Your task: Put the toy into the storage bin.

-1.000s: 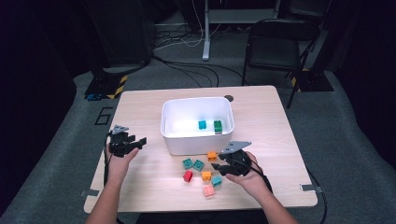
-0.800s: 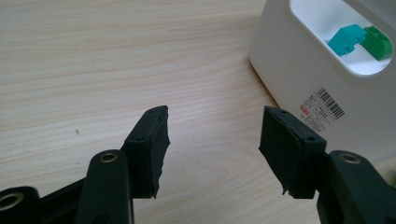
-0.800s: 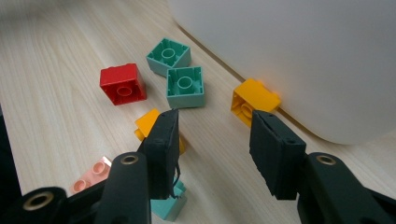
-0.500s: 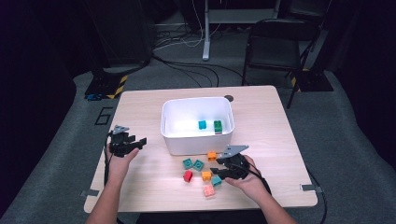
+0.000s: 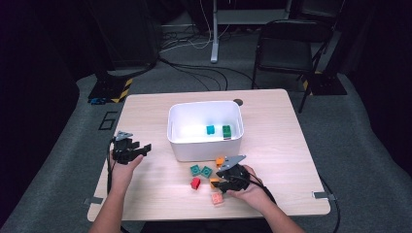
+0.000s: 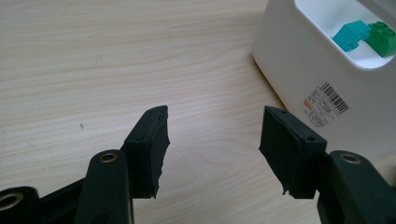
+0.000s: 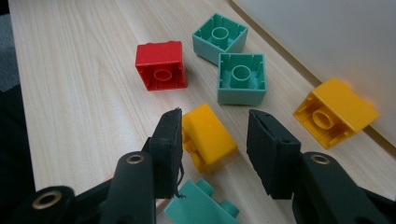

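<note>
Apparently a pick-up is being set up: near the table's (image 5: 286,126) front edge, a yellow brick (image 7: 208,136) is straddled by the right gripper (image 7: 215,140), jaws parted and yet to be closed, while the left gripper (image 6: 212,140) is held wide and empty beside the white bin (image 5: 204,145).

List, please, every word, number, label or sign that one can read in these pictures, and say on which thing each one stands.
Nothing reads clearly enough to quote.
Sticker on the outer wall of the white bin: a barcode, tiny digits and a small red mark, all too small and blurred to read.
Marking on the grey floor left of the table: a box-like outline, not legible as a character.
Blocks: no print visible.
</note>
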`<state>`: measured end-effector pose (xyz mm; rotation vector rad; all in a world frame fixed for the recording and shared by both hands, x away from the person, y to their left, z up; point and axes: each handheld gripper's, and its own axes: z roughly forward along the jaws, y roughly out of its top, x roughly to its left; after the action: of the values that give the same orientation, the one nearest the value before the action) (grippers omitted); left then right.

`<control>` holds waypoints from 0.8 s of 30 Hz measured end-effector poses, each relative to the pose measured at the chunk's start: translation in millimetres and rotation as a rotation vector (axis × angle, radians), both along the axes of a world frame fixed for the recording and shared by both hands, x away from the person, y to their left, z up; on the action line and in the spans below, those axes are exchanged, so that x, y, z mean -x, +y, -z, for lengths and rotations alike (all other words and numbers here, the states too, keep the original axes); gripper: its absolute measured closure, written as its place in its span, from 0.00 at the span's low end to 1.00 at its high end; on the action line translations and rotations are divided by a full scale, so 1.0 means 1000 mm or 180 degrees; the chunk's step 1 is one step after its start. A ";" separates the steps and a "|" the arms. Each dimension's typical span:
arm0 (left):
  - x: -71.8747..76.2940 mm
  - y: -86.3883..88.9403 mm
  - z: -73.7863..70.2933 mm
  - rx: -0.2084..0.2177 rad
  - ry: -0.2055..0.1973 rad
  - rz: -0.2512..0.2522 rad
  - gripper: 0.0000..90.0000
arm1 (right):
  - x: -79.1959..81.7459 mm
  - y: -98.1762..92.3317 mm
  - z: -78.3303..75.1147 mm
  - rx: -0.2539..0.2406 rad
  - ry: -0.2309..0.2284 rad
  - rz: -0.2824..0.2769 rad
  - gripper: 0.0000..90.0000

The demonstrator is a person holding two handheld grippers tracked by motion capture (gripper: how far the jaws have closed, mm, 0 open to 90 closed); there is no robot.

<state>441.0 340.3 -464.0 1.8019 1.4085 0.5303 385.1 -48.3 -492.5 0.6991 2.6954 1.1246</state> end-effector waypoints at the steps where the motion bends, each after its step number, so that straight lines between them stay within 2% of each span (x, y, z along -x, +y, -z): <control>1: 0.001 0.001 0.000 -0.0001 0.0004 -0.0001 0.46 | -0.001 0.002 0.001 0.0016 -0.0013 0.0004 0.62; 8: 0.005 0.004 0.001 -0.0010 0.0007 -0.0027 0.46 | -0.005 0.008 0.005 0.0053 -0.0012 -0.0061 0.64; 14: 0.008 0.009 0.001 -0.0017 0.0014 -0.0065 0.46 | -0.007 0.014 0.009 0.0093 0.0088 -0.0090 0.65; 20: 0.008 0.008 0.002 -0.0029 0.0012 -0.0070 0.46 | -0.005 0.019 0.010 0.0100 0.0101 -0.0139 0.65; 24: 0.008 0.009 0.001 -0.0029 0.0025 -0.0061 0.46 | -0.006 0.022 0.011 0.0152 0.0150 -0.0130 0.74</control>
<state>432.7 349.4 -464.9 1.8012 1.4321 0.5408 391.3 -26.1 -503.3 0.6744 2.7782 1.0622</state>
